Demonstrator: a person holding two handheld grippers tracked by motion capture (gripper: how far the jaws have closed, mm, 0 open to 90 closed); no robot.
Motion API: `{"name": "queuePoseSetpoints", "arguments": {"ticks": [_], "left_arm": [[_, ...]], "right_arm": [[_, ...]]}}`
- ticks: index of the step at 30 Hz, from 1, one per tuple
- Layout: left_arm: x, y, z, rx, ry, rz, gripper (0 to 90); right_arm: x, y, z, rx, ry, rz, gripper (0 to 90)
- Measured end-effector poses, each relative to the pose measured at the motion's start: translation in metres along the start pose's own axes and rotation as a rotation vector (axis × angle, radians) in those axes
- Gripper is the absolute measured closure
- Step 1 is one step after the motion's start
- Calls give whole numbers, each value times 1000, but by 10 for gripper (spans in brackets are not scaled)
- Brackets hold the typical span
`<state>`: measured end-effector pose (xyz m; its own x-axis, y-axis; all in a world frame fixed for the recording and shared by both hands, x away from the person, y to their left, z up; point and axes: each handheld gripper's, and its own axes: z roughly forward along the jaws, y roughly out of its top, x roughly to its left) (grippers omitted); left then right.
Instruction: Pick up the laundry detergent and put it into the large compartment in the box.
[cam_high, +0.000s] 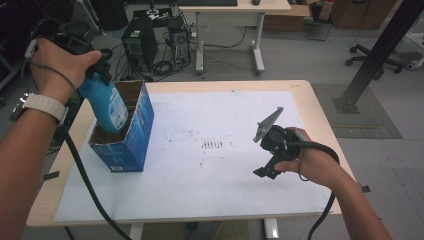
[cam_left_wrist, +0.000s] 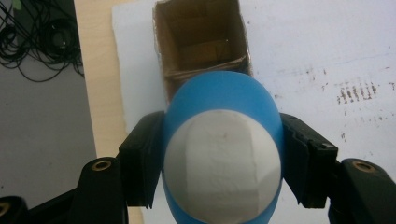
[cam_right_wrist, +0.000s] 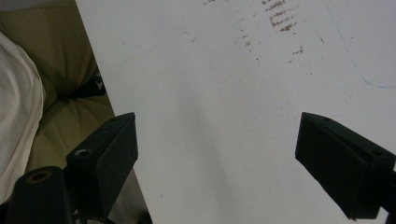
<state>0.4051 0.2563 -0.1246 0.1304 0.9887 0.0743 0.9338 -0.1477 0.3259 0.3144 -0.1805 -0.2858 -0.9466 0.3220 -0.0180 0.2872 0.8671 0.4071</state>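
At the left edge of the surface (cam_high: 240, 85), the left hand-held gripper (cam_high: 92, 62) is clamped on a blue bottle (cam_high: 107, 105) — its two black jaws press against the bottle's sides, as the left gripper view shows from behind the bottle's pale, rounded end. The bottle tilts, its lower part already inside the open top of a blue cardboard box (cam_high: 127, 135) that stands on the white sheet (cam_high: 210, 195) near the surface's left side. In the left gripper view the box's brown interior (cam_left_wrist: 201, 42) lies just beyond the bottle (cam_left_wrist: 222, 154). Further right, faint brown marks (cam_high: 212, 145) stain the middle of the sheet. Toward the right side, well apart from the box, the right hand-held gripper (cam_high: 267, 162) hovers over the sheet — jaws spread wide with nothing between them.
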Motion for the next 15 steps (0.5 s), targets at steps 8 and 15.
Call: {"name": "queuePoseSetpoints", "arguments": {"ticks": [8, 15], "left_arm": [[0, -5, 19, 15, -2, 8, 376], [0, -8, 33, 25, -6, 7, 376]], "right_arm": [[1, 1, 1, -2, 1, -2, 133], [1, 2, 2, 4, 3, -1, 133]]}}
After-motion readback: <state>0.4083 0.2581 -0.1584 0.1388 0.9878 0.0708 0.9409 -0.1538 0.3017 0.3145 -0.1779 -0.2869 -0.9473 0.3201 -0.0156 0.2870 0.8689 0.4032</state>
